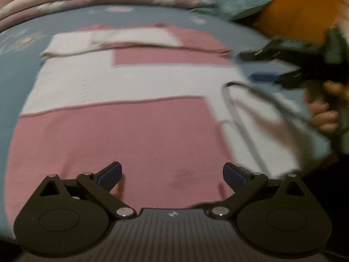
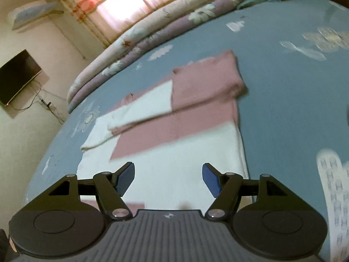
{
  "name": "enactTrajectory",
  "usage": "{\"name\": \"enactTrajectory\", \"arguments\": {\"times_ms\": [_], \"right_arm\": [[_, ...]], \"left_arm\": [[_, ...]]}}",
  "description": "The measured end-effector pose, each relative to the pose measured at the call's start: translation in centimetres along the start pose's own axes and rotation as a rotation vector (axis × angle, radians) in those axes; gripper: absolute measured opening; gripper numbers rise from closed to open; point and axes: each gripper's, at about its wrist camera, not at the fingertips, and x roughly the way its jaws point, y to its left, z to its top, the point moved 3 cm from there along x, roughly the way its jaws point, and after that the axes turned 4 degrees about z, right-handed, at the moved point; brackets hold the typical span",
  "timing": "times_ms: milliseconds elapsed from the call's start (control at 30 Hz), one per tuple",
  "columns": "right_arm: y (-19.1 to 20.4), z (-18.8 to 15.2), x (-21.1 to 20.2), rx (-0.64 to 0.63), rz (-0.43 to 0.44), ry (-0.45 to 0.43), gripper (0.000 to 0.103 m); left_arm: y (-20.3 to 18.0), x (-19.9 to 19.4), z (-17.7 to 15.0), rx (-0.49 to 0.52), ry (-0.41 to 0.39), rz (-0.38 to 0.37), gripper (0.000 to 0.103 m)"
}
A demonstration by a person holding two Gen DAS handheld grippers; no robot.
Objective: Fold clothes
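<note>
A pink and white garment point(image 1: 122, 126) lies flat on the blue bed sheet point(image 1: 13, 69), with its sleeves folded across the far end point(image 1: 135, 41). My left gripper point(image 1: 172, 174) hovers open over the near pink band, nothing between its fingers. In the left wrist view the right gripper point(image 1: 261, 65) is at the right edge, held by a hand point(image 1: 322, 113), open beside the garment's right side. In the right wrist view my right gripper point(image 2: 168, 179) stands open above the white band of the garment point(image 2: 174, 152), holding nothing.
A rolled floral quilt point(image 2: 152, 37) and a teal pillow point(image 1: 235, 0) lie along the far side of the bed. A grey cable point(image 1: 244, 118) loops over the garment's right edge. A wall television point(image 2: 17, 76) and a bright window point(image 2: 130, 0) are to the left.
</note>
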Motion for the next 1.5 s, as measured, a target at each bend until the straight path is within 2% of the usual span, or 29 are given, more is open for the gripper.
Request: {"name": "enactTrajectory", "arguments": {"times_ms": [167,233,333,500,667,733,800,867,933,1000,1133,1200,1367,1467,1500], "right_arm": [[-0.9,-3.6,-2.1,0.065,-0.025,-0.004,0.074],[-1.4,-4.6,-3.0,0.098,-0.026,-0.02,0.075],[-2.1,-5.4,-3.5,0.113,-0.048,-0.031,0.077],[-2.9,-5.4,-3.4,0.13,-0.036,-0.035,0.077],[-2.6,-5.3,-3.3,0.109,-0.044,-0.033,0.077],[-2.5,-5.3,-3.2,0.1,-0.047,-0.03,0.077],[-2.5,-5.3,-3.2,0.099,-0.048,-0.027,0.077],[-2.5,-5.3,-3.3,0.096,-0.044,-0.027,0.077],[-2.6,-5.3,-3.4,0.098,-0.04,-0.028,0.077],[-2.7,-5.3,-3.4,0.102,-0.036,-0.027,0.077],[-2.6,-5.2,-3.5,0.098,-0.032,-0.027,0.078],[-2.6,-5.2,-3.4,0.094,-0.031,-0.024,0.078],[-2.5,-5.3,-3.0,0.089,-0.024,-0.011,0.085],[-2.2,-5.5,-2.8,0.08,-0.019,-0.002,0.09],[-2.0,-5.5,-2.9,0.074,-0.023,-0.006,0.09]], "left_arm": [[-3.4,-0.7,-1.0,0.161,-0.042,-0.11,0.099],[-4.3,-0.5,-1.7,0.192,-0.02,-0.172,0.099],[-4.3,0.5,-2.8,0.116,0.056,-0.236,0.1],[-4.7,-0.5,-3.2,0.104,0.02,-0.311,0.101],[-5.2,-1.3,-1.9,0.122,-0.069,-0.286,0.101],[-5.6,-0.6,-2.0,0.129,-0.038,-0.27,0.101],[-5.9,1.0,-2.5,0.097,0.034,-0.295,0.101],[-6.4,0.9,-2.9,0.091,-0.001,-0.308,0.102],[-7.2,0.7,-2.8,0.109,0.027,-0.356,0.102],[-7.4,-0.1,-2.4,0.117,-0.002,-0.372,0.102],[-7.0,-0.4,-2.0,0.122,-0.034,-0.333,0.102],[-6.7,0.9,-2.3,0.091,0.019,-0.318,0.102],[-7.3,0.4,-2.4,0.107,0.04,-0.341,0.102],[-6.8,-1.1,-2.1,0.098,0.011,-0.356,0.102],[-6.2,-1.6,-2.1,0.09,-0.004,-0.334,0.102]]}}
